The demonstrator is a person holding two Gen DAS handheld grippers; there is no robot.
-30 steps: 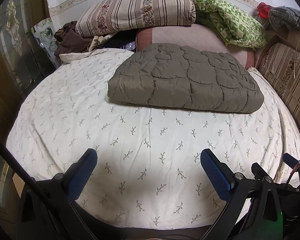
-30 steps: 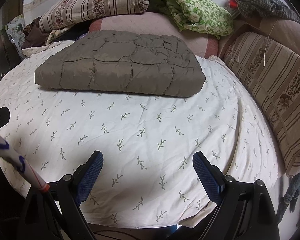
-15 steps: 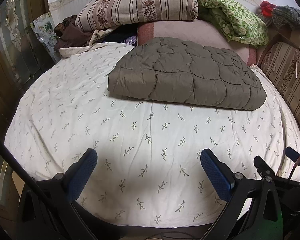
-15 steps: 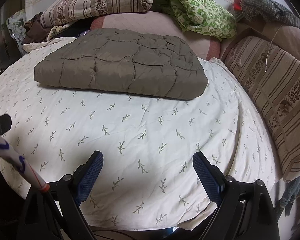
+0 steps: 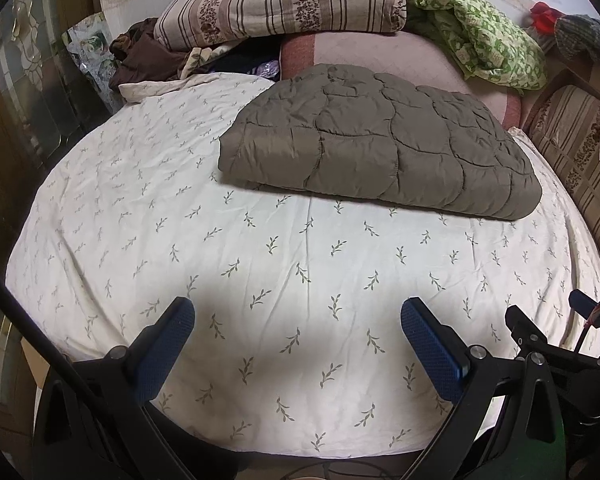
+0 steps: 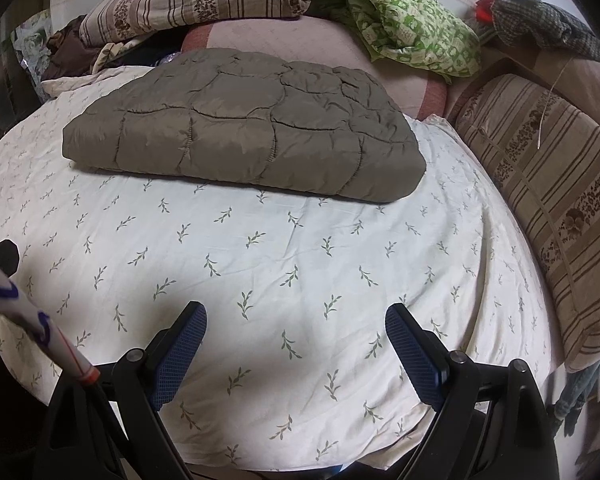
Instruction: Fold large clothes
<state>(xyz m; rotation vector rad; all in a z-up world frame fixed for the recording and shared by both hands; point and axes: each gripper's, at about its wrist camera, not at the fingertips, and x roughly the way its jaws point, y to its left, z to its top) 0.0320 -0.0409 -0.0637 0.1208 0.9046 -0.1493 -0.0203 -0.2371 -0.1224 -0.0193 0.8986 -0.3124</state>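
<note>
Left tool (image 5: 298, 322), blue-padded jaws spread apart and empty, hovers over the near edge of the bed's cream leaf-print sheet (image 5: 148, 208). At 12 o'clock lies the folded olive-brown quilted padded garment (image 5: 380, 148), flat on the sheet, below the striped floral pillow (image 5: 284, 0). Right tool (image 6: 296, 322), likewise spread and empty, faces the same garment (image 6: 244, 136); green patterned blanket (image 6: 412, 36) at 1 o'clock.

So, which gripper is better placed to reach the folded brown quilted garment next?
Probably the right gripper: the brown quilted garment lies almost straight ahead of it. From the left gripper, also open, it sits off to the right.
</note>
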